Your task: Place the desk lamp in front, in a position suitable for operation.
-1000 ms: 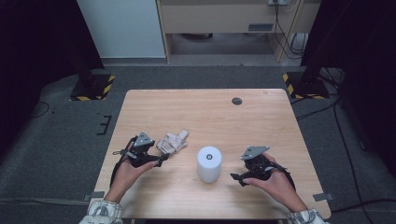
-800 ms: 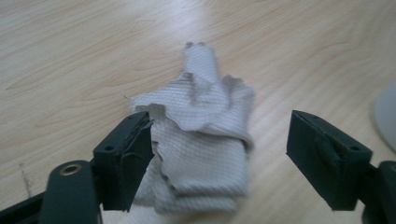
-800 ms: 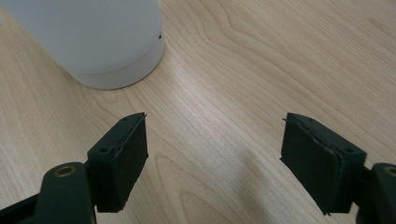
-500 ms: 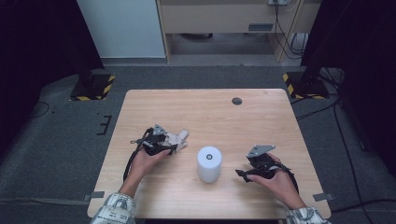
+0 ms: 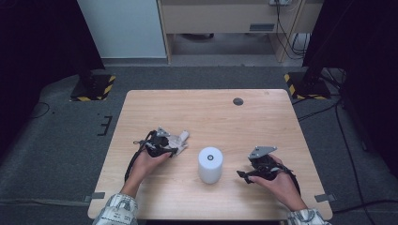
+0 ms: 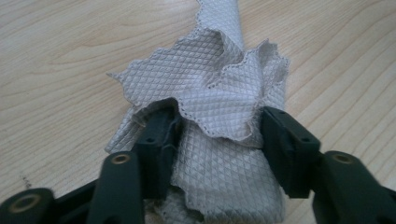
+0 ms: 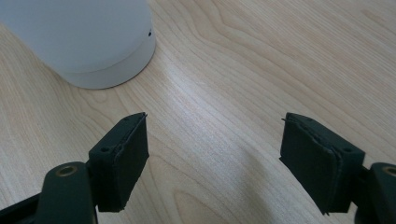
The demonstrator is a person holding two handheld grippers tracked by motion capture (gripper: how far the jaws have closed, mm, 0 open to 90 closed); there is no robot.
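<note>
Left gripper [image 6: 215, 140], just closing around the crumpled grey quilted cloth [image 6: 219, 98], might pinch only loose folds that slip free.

We count one crumpled grey cloth [image 5: 177, 141] left of centre; one white cylinder [image 5: 209, 164] near the middle; two grippers, the left gripper [image 5: 172, 149] and the right gripper [image 5: 245, 176]; one wooden table [image 5: 263, 122]; one dark round disc [image 5: 238, 101] at the far right.
</note>
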